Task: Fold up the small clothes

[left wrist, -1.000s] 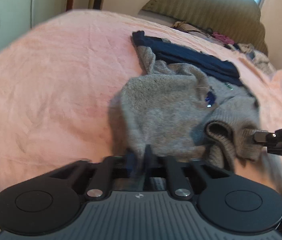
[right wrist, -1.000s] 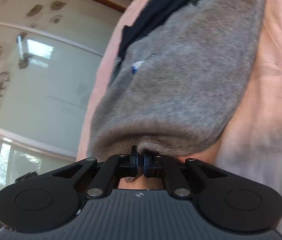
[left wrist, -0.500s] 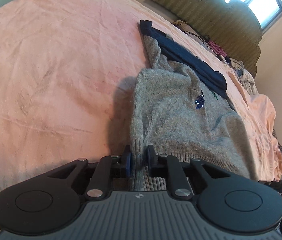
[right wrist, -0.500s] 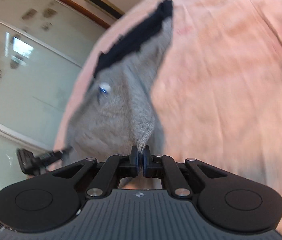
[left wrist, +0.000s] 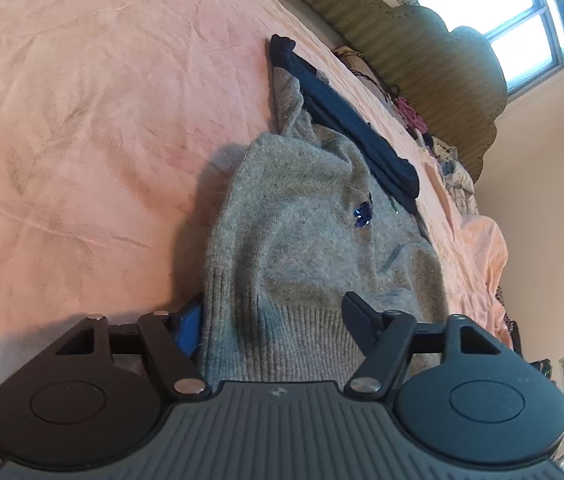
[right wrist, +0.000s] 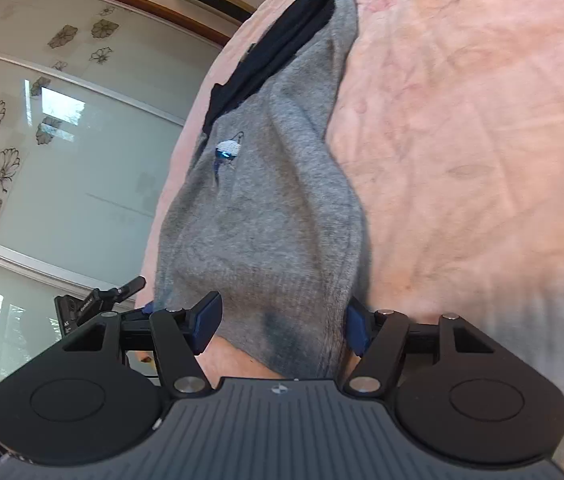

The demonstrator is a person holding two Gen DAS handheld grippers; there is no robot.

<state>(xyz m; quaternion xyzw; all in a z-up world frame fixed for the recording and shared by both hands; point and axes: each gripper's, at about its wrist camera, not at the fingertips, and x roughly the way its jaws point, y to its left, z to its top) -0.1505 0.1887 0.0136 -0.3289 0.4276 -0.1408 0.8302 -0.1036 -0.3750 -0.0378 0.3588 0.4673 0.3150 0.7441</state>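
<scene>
My left gripper [left wrist: 274, 316] and right gripper [right wrist: 282, 320] are opening, jaws spread astride the ribbed hem of the soft grey knitted sweater [left wrist: 306, 224], limp on the pink bedspread [left wrist: 82, 120]; regrasp at hem corners.

Left gripper [left wrist: 274, 320]: jaws opening, fingers spread wide, pads clear of fabric lying between them; gripper pitched downward near bed edge.
Right gripper [right wrist: 282, 320]: jaws opening, fingers spread, fabric hem between them, pads not pressing. Left gripper visible at left of right wrist view, just beside.
</scene>
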